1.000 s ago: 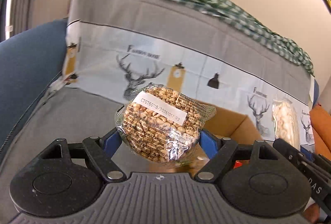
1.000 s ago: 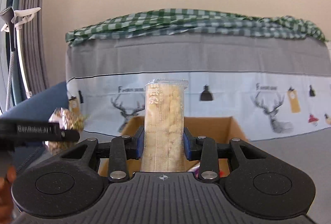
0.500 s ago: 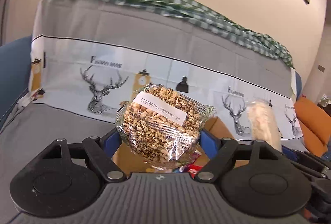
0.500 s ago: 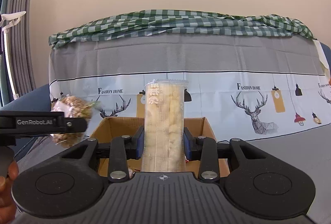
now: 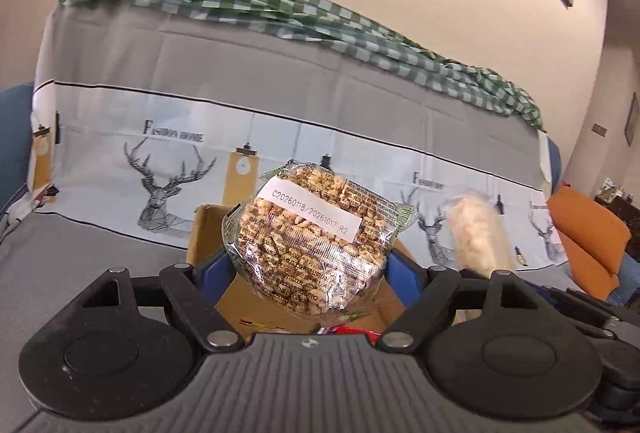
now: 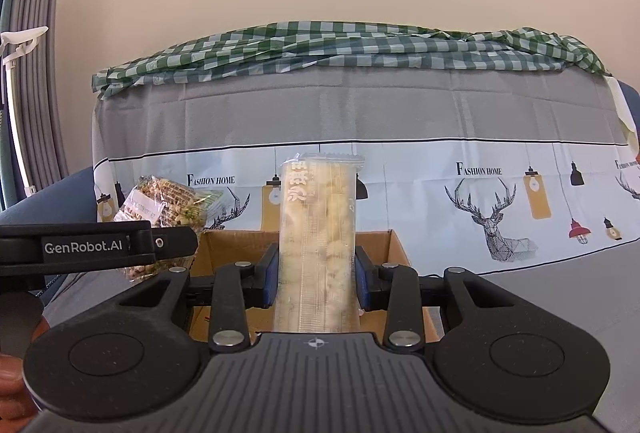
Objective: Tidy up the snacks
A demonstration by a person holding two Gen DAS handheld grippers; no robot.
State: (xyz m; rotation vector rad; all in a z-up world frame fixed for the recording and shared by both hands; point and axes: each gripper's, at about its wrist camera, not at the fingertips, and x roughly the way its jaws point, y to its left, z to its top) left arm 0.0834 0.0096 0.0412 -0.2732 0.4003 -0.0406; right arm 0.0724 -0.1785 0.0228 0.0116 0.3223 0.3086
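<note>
My left gripper (image 5: 308, 265) is shut on a round clear pack of puffed grain snack (image 5: 312, 237) with a white label, held above an open cardboard box (image 5: 204, 229). My right gripper (image 6: 316, 273) is shut on a tall clear pack of pale snack (image 6: 318, 233), upright, in front of the same box (image 6: 384, 245). The right view shows the grain pack (image 6: 168, 201) at the left behind the left gripper's black arm. In the left view the tall pack (image 5: 478, 233) shows at the right. Red wrappers (image 5: 352, 329) lie inside the box.
The box sits on a grey-covered sofa seat (image 6: 560, 285). Behind it is a backrest with a deer-print cover (image 6: 492, 217) and a green checked cloth (image 6: 340, 49) on top. An orange cushion (image 5: 584, 237) lies far right. A hand (image 6: 12, 389) shows at the lower left.
Both grippers have shifted sideways toward the box with their packs still held; the box now sits under the grain pack, and the two packs are closer together.
</note>
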